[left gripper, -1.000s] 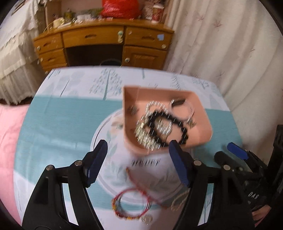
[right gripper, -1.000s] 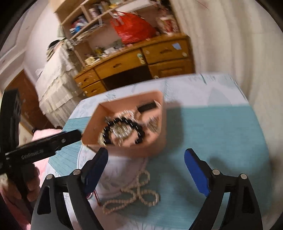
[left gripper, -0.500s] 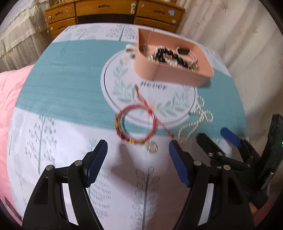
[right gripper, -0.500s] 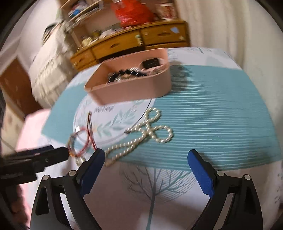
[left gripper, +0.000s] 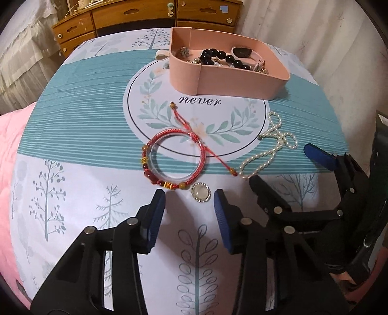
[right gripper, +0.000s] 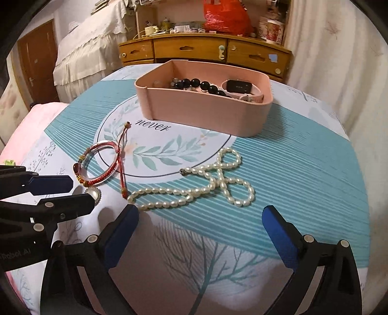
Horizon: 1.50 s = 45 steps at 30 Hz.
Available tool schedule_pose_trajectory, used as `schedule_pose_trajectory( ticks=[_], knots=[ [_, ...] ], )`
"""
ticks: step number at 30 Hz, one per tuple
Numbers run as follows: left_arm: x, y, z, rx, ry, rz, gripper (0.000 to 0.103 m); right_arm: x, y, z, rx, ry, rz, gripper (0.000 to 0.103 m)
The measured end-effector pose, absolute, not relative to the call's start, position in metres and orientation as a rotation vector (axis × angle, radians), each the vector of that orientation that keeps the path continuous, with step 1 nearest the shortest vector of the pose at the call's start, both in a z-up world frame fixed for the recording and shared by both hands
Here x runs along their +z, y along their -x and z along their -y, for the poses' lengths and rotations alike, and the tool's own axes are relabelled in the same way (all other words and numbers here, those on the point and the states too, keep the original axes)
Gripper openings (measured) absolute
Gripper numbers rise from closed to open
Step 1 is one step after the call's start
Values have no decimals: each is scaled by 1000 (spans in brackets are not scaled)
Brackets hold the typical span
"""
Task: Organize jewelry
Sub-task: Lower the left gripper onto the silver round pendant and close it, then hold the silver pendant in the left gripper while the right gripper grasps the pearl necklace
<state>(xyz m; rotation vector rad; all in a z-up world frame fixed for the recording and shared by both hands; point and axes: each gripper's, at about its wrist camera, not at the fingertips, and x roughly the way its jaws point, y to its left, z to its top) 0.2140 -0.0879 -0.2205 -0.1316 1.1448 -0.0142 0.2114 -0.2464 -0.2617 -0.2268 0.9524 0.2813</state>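
Note:
A pink tray stands at the far side of the table and holds a black bead bracelet, a watch and small pieces. On the cloth lie a red cord bracelet, a round white brooch and a pearl necklace. My left gripper is open and empty just short of the brooch. My right gripper is open and empty just short of the pearl necklace.
The round table has a teal and white patterned cloth. A wooden desk with drawers stands behind it, with a red bag on top. A curtain hangs at the right; a pink bed lies at the left.
Both grippers have come down lower and nearer to the table's near side. The left jaws are narrower than before. The tray and jewelry lie where they were.

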Motion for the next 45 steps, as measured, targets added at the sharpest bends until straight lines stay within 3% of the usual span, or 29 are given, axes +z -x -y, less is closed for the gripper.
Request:
schedule_pose_trajectory(
  ticks=[4,13,14,17,20,29,30,40,41,42,44,45],
  knots=[
    [-223,-220,88,-33,158,-1148,24,-261,-223,246,311,239,-953,102],
    [-225,-225,89,-23,159,-1120,20,-260,-232,242,386,263,-947,98],
    [-225,-226,89,-27,163,-1116,20,-259,-231,241,398,266,-941,87],
    [-226,-224,88,-27,164,-1109,17,-254,-224,234,470,291,-894,37],
    [-226,-223,91,-46,134,-1099,13,-253,-224,229,514,292,-889,10],
    [-226,-220,89,-52,158,-1084,12,-251,-231,232,511,190,-918,7],
    [-226,-220,89,-53,158,-1084,12,-251,-233,234,510,164,-926,0],
    [-220,-215,83,-68,158,-1063,12,-240,-234,245,469,104,-922,4],
    [-218,-214,81,-68,160,-1061,12,-238,-233,246,468,108,-917,17],
    [-217,-213,81,-67,161,-1060,12,-237,-232,246,473,113,-913,46],
    [-216,-210,78,-66,160,-1058,12,-235,-229,245,507,139,-900,80],
    [-215,-210,77,-66,160,-1058,12,-233,-226,244,525,166,-885,83]
  ],
)
